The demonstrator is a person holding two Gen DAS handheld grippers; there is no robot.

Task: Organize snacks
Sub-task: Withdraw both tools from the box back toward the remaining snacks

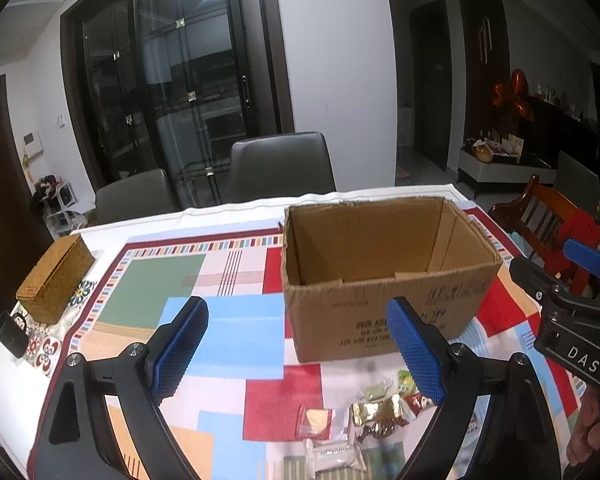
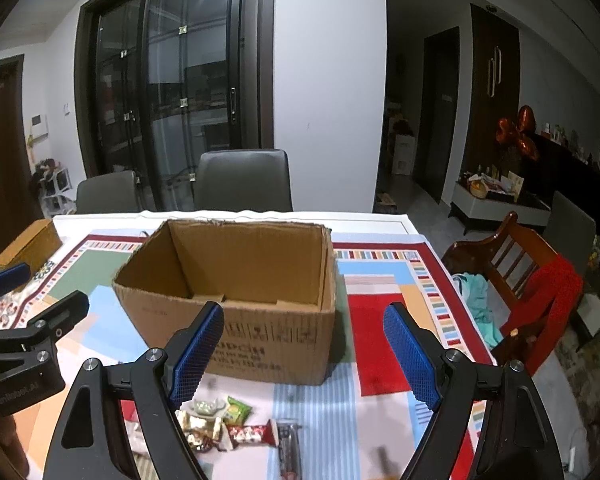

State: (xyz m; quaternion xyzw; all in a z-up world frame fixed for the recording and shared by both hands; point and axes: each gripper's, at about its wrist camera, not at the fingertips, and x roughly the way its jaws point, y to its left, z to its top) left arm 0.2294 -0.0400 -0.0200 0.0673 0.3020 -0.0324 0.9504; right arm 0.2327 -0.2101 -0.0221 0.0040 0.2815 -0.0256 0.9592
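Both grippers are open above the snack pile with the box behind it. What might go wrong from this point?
The snacks lie bunched and overlapping, so the right gripper may pinch two wrappers or slip off one. The left gripper hovers close beside it over the same pile; the two could collide. The cardboard box looks light and might slide if bumped.

Dark glazed sliding doors [image 1: 168, 92] are flanked by a white wall [image 1: 336, 60], with grey chairs [image 1: 282, 166] set before them.
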